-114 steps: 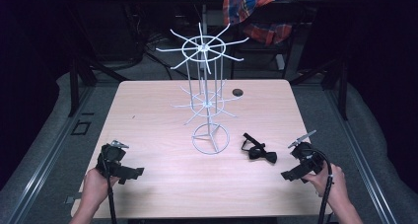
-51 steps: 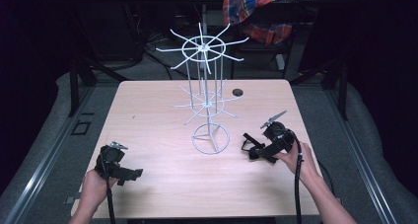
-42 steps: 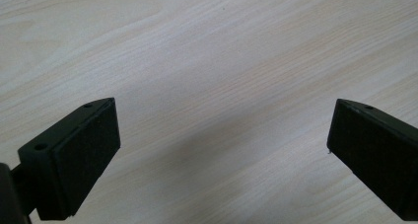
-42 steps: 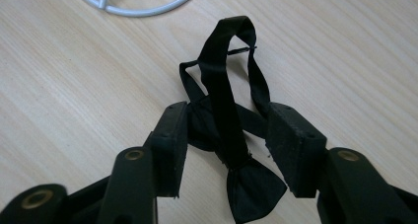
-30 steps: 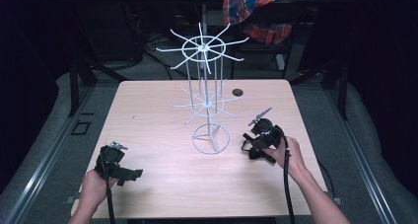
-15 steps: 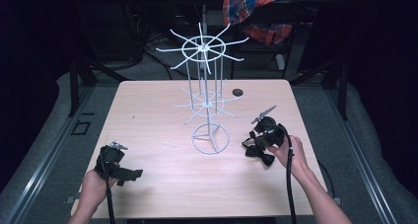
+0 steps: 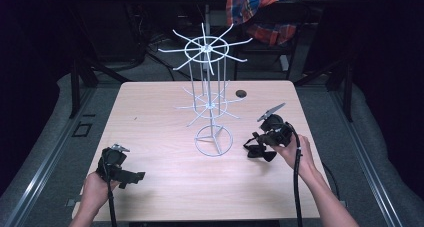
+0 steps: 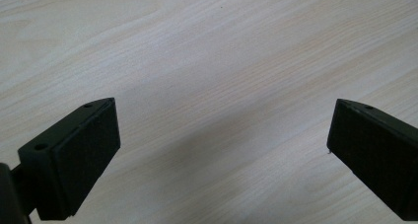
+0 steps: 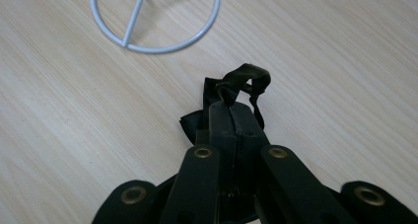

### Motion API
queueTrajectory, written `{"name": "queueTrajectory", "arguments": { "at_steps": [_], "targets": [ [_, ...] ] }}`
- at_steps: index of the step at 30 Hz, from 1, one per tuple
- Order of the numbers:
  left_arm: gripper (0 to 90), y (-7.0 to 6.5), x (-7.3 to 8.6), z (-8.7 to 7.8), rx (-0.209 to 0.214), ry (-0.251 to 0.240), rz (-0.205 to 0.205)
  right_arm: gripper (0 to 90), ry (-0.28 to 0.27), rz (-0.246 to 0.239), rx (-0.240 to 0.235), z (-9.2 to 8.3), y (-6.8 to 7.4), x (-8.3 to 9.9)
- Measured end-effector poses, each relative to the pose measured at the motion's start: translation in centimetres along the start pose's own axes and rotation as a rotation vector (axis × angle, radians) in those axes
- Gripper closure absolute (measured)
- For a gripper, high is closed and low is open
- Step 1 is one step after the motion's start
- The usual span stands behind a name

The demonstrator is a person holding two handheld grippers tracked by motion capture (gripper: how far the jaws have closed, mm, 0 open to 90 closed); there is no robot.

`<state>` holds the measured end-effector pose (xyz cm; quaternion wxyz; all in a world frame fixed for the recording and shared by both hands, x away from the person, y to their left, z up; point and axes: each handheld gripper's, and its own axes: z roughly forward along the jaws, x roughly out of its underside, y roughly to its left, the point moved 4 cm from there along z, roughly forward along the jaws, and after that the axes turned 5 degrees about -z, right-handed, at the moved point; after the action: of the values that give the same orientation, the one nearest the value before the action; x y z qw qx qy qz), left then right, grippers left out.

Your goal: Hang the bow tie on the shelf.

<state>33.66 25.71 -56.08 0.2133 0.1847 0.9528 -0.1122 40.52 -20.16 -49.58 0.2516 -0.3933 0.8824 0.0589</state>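
A black bow tie [image 7: 261, 152] lies on the wooden table [image 7: 160, 117], just right of the white wire rack's ring base [image 7: 213, 139]. My right gripper [image 7: 256, 145] is down on it, jaws pressed together on the strap. In the right gripper view the shut tips [image 9: 231, 111] pinch the bow tie [image 9: 245, 78], whose strap loops out beyond them, with the ring base [image 9: 162, 50] ahead. My left gripper [image 7: 131, 178] rests near the front left of the table. Its jaws stand wide open [image 8: 224, 145] over bare wood.
The tall white wire rack [image 7: 208, 77] stands mid-table with two tiers of spokes reaching outward. A small dark round object [image 7: 241, 93] lies at the table's back edge. Dark floor and stands surround the table; plaid cloth [image 7: 260, 12] hangs behind.
My right gripper came in from the front right corner to the bow tie and closed on it. The left gripper stayed where it was.
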Motion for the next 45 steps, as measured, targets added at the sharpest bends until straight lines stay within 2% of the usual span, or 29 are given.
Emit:
{"name": "queueTrajectory", "arguments": {
  "at_steps": [9, 10, 26, 45],
  "targets": [
    [0.0, 0.0, 0.0, 0.1, 0.001, -0.002, -0.002, 89.9, -0.031, 0.006, -0.012, -1.1, -0.1, -0.4],
    [0.0, 0.0, 0.0, 0.1, 0.002, -0.001, -0.002, 89.9, -0.05, 0.014, -0.009, -1.1, -0.1, -0.4],
    [0.0, 0.0, 0.0, 0.2, 0.003, 0.005, 0.0, 90.0, -0.062, 0.002, -0.003, -2.4, -0.1, -1.1],
    [0.0, 0.0, 0.0, 0.2, 0.003, 0.002, -0.005, 90.0, -0.117, 0.014, -0.017, -4.1, 0.1, -2.2]
  ]
}}
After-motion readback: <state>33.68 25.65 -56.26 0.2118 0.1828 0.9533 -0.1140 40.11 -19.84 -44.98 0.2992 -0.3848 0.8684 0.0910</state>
